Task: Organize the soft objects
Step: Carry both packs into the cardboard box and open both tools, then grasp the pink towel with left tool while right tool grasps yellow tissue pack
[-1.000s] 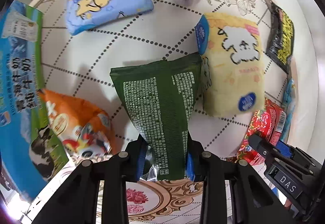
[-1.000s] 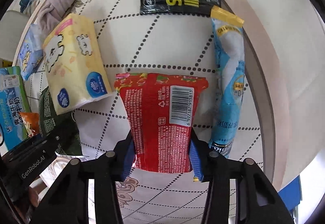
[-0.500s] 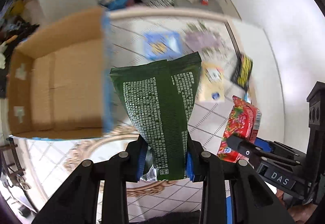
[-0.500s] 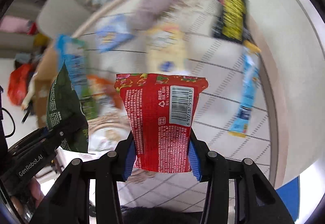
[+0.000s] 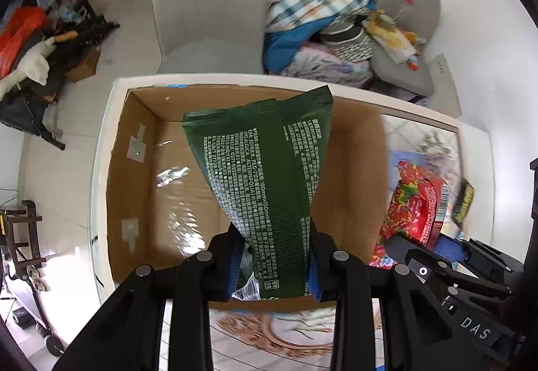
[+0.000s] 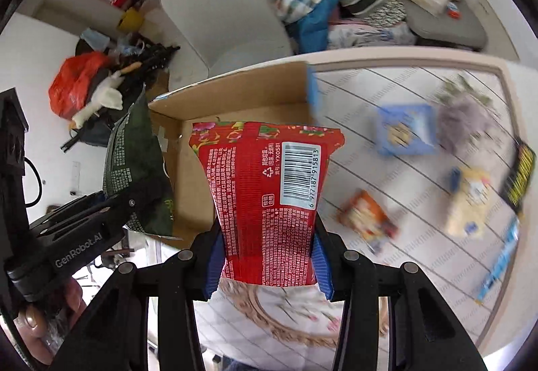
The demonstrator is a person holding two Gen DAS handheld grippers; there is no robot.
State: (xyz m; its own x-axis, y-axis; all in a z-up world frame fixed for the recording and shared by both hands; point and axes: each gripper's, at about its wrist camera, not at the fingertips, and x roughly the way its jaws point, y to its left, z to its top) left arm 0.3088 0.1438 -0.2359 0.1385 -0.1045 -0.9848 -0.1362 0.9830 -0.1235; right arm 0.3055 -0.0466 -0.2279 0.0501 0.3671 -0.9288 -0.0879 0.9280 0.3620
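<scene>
My left gripper (image 5: 274,265) is shut on a dark green packet (image 5: 265,176) and holds it above the open cardboard box (image 5: 168,196), whose inside is bare. My right gripper (image 6: 267,261) is shut on a red packet (image 6: 269,199) and holds it just right of the box (image 6: 235,95), near its rim. The red packet also shows at the right of the left wrist view (image 5: 415,203). The green packet and left gripper show at the left of the right wrist view (image 6: 134,162).
On the patterned table (image 6: 370,189) lie a blue tissue pack (image 6: 405,132), a purple cloth (image 6: 465,120), a yellow tissue pack (image 6: 469,203), an orange packet (image 6: 366,216), a black wipes pack (image 6: 519,176) and a blue tube (image 6: 497,270). A grey chair (image 5: 205,4) stands behind the box.
Both grippers have lifted their packets off the table and swung left; the left one is now over the cardboard box, the right one beside it.
</scene>
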